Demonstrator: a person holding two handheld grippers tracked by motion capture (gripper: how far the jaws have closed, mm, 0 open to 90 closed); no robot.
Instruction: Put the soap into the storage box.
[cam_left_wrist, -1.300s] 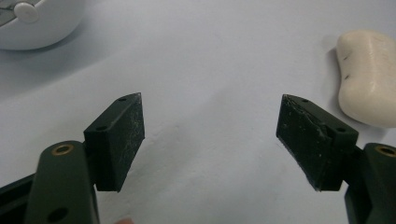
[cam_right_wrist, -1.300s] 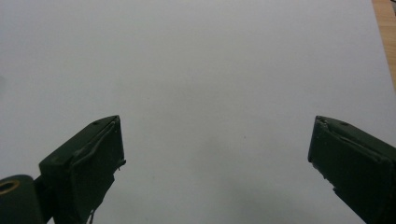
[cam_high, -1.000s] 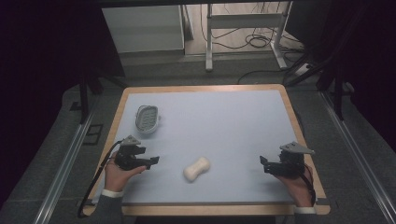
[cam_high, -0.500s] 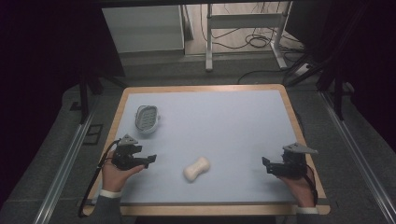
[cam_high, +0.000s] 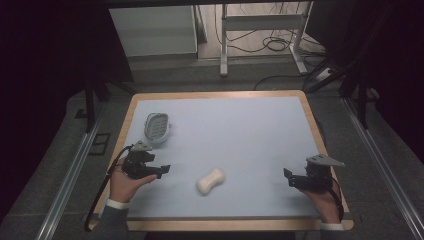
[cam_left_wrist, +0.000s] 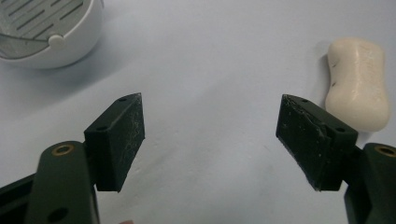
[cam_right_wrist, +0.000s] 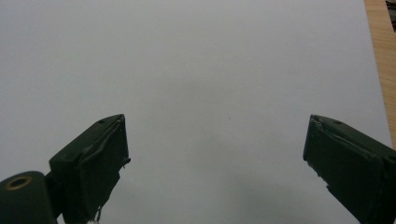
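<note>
A cream bar of soap (cam_high: 210, 180) lies on the pale blue mat near the front middle; in the left gripper view the soap (cam_left_wrist: 358, 84) sits just beyond the right jaw. A white slotted soap dish (cam_high: 157, 127) stands at the mat's left; the dish (cam_left_wrist: 44, 30) appears at that view's upper left. My left gripper (cam_high: 162, 169) is open, held low at the front left, pointing toward the soap with nothing between its jaws (cam_left_wrist: 211, 135). My right gripper (cam_high: 287, 176) hovers at the front right, open and empty (cam_right_wrist: 215, 161), over bare mat.
The mat (cam_high: 240, 135) covers a table with a wooden rim (cam_high: 320, 135). The wooden edge (cam_right_wrist: 380, 56) runs along the right side of the right gripper view. Behind the table are a metal frame's legs (cam_high: 224, 50) and cables on the floor.
Both hands have shifted only slightly; the left gripper has edged a little toward the front. The soap and dish have not moved.
</note>
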